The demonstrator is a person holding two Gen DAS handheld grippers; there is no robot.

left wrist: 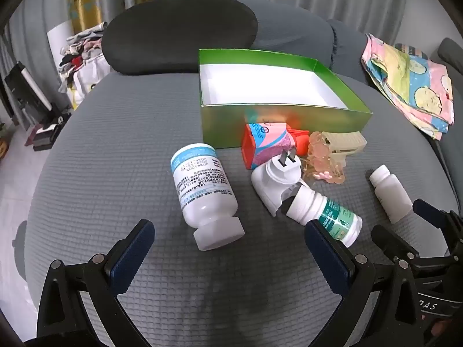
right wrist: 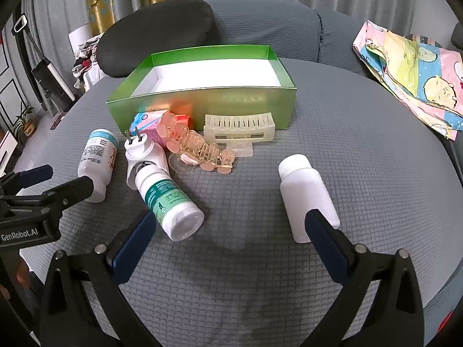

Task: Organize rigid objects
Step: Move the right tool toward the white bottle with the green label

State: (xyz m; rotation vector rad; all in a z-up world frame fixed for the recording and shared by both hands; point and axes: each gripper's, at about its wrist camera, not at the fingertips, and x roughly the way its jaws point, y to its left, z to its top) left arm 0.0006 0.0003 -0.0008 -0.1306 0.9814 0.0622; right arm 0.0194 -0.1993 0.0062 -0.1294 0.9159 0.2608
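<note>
This was a home living room. The work surface was a grey quilted sofa seat [right wrist: 260,260], with a dark cushion [left wrist: 179,31] at about 12 o'clock against the sofa's padded backrest [right wrist: 260,20]. Grey curtains with gold patterned panels [right wrist: 99,0] hung behind, from 11 to 1 o'clock. A cartoon-print cloth [right wrist: 411,72] lay crumpled at 2 o'clock. At 10 o'clock a heap of clothes [left wrist: 79,55] sat beside the sofa, and a potted plant [right wrist: 24,121] stood on the pale floor at 9 o'clock. Household medicine bottles [left wrist: 202,190] lay scattered on the seat near a green cardboard box [left wrist: 275,127].
</note>
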